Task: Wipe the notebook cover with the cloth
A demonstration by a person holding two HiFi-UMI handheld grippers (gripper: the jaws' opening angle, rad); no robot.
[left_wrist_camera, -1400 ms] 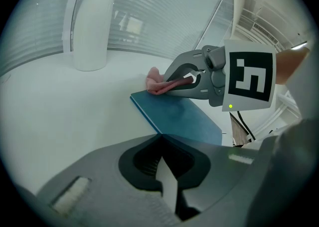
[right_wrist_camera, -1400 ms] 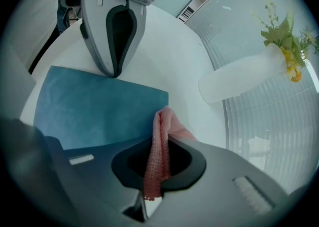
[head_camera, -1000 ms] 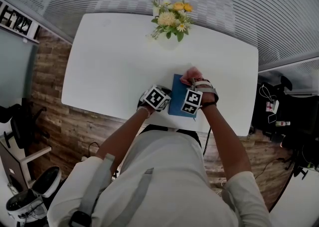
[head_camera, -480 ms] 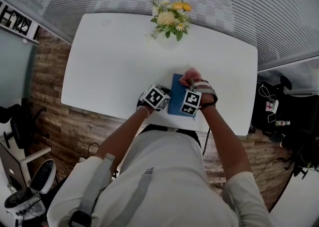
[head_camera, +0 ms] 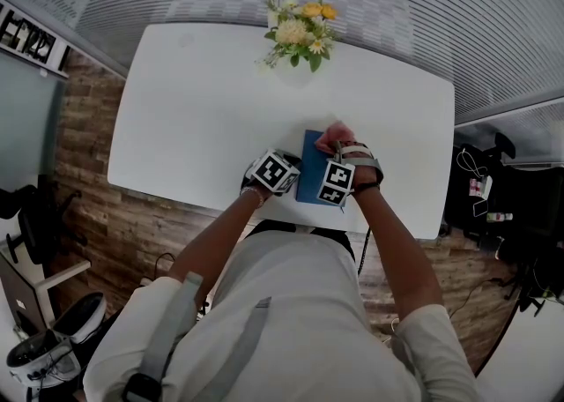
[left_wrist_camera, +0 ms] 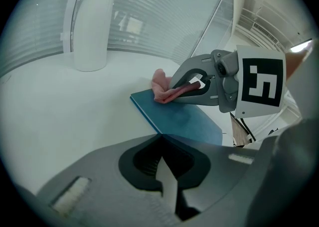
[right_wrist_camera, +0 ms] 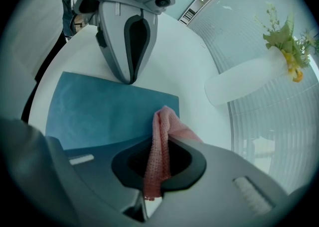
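I am standing at a white tabletop (head_camera: 203, 118) over a wood-plank floor (head_camera: 79, 171), with ribbed grey flooring (head_camera: 441, 12) lying beyond. A white vase of yellow flowers (head_camera: 300, 34) is sitting at the far edge. The blue notebook (head_camera: 312, 162) is lying flat near my edge. My right hand-held gripper (left_wrist_camera: 172, 93) is clenching the pink cloth (right_wrist_camera: 159, 141), which is draping onto the cover's far corner. My left hand-held gripper (right_wrist_camera: 130, 79) is clenched on nothing, its tips meeting the notebook's edge. Each marker cube (head_camera: 275, 171) is showing black-and-white squares only.
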